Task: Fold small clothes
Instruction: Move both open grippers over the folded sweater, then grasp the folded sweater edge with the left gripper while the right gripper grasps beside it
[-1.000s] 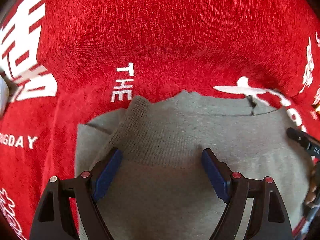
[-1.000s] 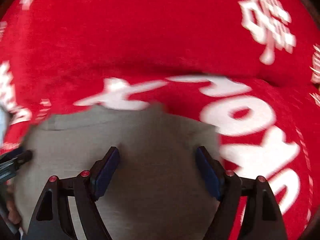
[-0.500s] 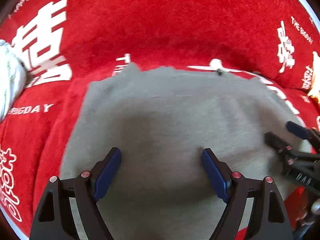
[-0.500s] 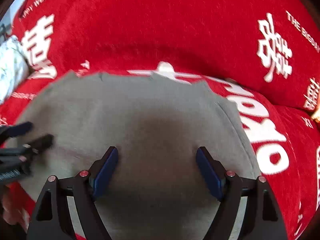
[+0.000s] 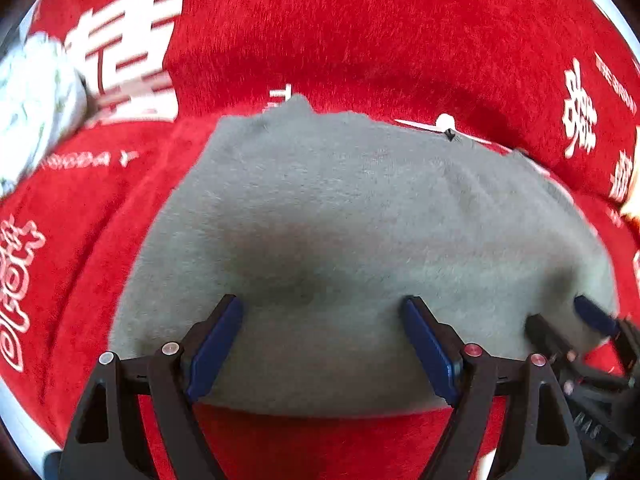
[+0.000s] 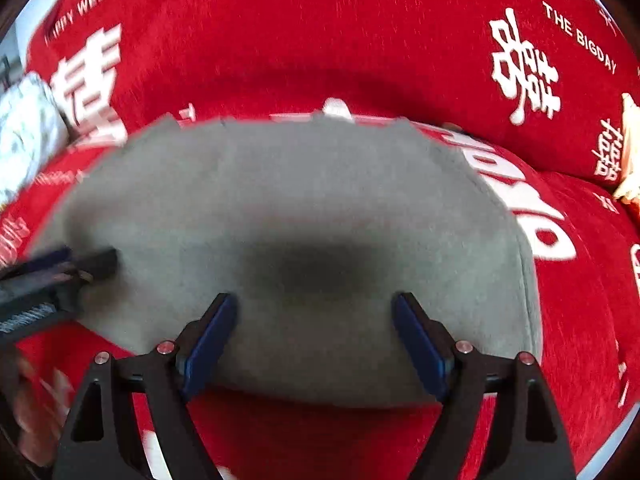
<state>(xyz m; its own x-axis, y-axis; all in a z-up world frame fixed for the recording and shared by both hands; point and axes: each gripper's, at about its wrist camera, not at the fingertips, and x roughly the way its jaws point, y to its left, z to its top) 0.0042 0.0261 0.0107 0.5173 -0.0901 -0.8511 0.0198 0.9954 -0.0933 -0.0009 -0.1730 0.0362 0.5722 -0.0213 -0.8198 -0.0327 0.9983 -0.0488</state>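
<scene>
garment: grey knit piece [image 5: 360, 240] lies flat on red printed cover [image 5: 360, 32], apparently already folded over | left gripper [image 5: 324, 340]: jaws wide, empty, above near edge | right gripper [image 6: 314, 336]: likewise released, nothing between pads | reason: both poised at near hem, probably for next fold

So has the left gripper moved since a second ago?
Yes. The left gripper has pulled back toward the near edge of the grey garment; more of the red blanket and its lettering now shows beyond.
</scene>
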